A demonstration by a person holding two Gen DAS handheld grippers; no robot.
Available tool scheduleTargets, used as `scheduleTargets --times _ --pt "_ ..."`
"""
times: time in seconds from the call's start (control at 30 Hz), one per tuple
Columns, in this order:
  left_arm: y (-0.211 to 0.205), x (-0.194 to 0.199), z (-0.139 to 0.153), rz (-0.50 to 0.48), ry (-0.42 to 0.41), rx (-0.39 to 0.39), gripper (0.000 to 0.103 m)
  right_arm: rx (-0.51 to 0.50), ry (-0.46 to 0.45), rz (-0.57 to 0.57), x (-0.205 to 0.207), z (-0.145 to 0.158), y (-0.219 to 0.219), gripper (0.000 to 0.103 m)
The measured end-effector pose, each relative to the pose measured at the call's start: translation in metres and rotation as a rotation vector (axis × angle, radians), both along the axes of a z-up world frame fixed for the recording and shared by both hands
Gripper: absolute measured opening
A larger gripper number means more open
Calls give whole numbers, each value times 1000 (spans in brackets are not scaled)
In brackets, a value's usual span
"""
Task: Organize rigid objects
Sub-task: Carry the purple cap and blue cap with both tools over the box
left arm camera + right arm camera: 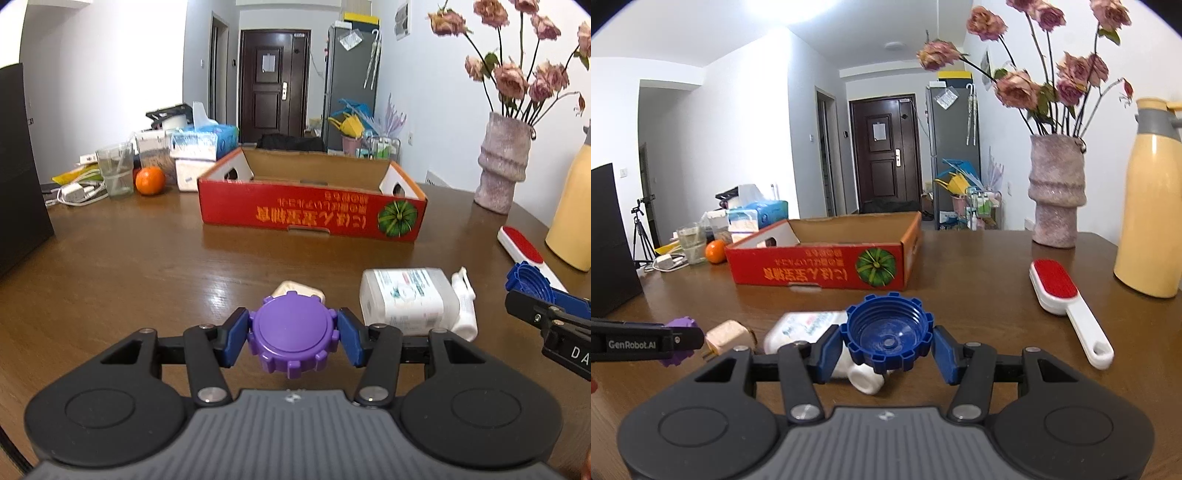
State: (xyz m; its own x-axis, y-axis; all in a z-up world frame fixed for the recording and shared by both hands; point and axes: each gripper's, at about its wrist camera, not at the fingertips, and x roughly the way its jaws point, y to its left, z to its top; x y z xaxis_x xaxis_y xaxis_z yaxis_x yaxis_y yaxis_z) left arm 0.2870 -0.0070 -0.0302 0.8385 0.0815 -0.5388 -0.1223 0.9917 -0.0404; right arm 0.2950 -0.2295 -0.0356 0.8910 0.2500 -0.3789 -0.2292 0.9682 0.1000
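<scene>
The left gripper (293, 334) clamps a purple cap (293, 334) flat-face-up; the right gripper (886, 339) clamps a blue cap (886, 338) hollow-up, tilted toward the camera.

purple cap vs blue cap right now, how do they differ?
Colour: the purple cap is purple, the blue cap dark blue.
Pose: the purple cap shows its closed flat top to its camera; the blue cap shows its open, threaded inside.
Holder: the purple cap sits in the left gripper, the blue cap in the right gripper.
Shared: both are round with notched rims, each clamped between blue fingers above the table.
</scene>
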Motion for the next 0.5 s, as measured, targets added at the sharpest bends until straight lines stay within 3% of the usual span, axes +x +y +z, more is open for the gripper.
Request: scheduleTargets --times 0.5 --pt "26 23 39 4 -86 12 54 16 -38 8 30 30 33 52"
